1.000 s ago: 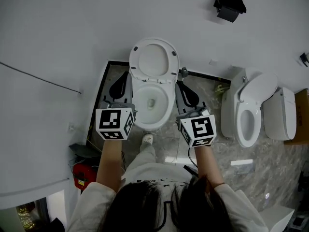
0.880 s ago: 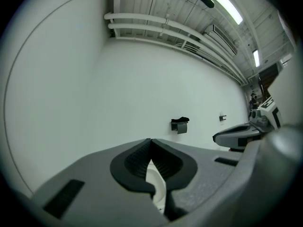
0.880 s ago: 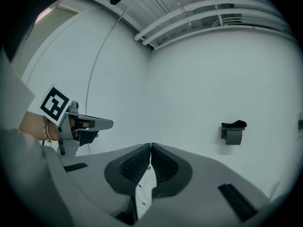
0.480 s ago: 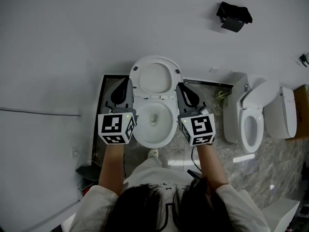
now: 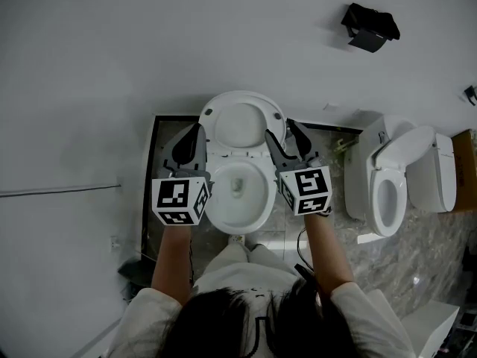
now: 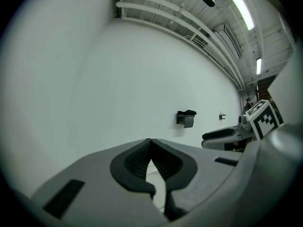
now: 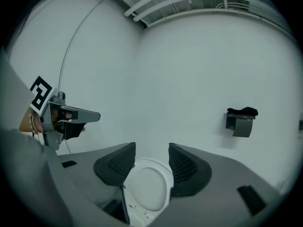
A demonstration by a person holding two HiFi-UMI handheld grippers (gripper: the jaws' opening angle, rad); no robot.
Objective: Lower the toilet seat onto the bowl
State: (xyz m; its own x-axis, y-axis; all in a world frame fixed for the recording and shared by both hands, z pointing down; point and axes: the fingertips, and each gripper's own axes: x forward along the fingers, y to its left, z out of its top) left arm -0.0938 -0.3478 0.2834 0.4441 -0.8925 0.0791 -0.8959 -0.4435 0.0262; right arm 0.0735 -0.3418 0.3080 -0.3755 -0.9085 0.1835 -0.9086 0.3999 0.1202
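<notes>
The white toilet bowl (image 5: 238, 200) stands between my two grippers. Its seat (image 5: 242, 121) is raised, leaning back toward the wall. My left gripper (image 5: 195, 131) hangs just left of the seat, jaws shut with nothing in them (image 6: 150, 143). My right gripper (image 5: 285, 134) sits just right of the seat's edge. Its jaws are opening and stand wide apart. In the right gripper view the upright seat (image 7: 149, 190) shows through the gap of the right gripper (image 7: 151, 162), farther off, and neither pad presses on it.
A second white toilet (image 5: 395, 185) stands to the right on the marble floor. A black paper holder (image 5: 370, 27) is fixed to the white wall above it. A thin cable (image 5: 59, 191) runs along the wall at the left.
The right gripper's jaws have gone from shut to wide apart. Both grippers have come up beside the raised seat. The left gripper stays shut.
</notes>
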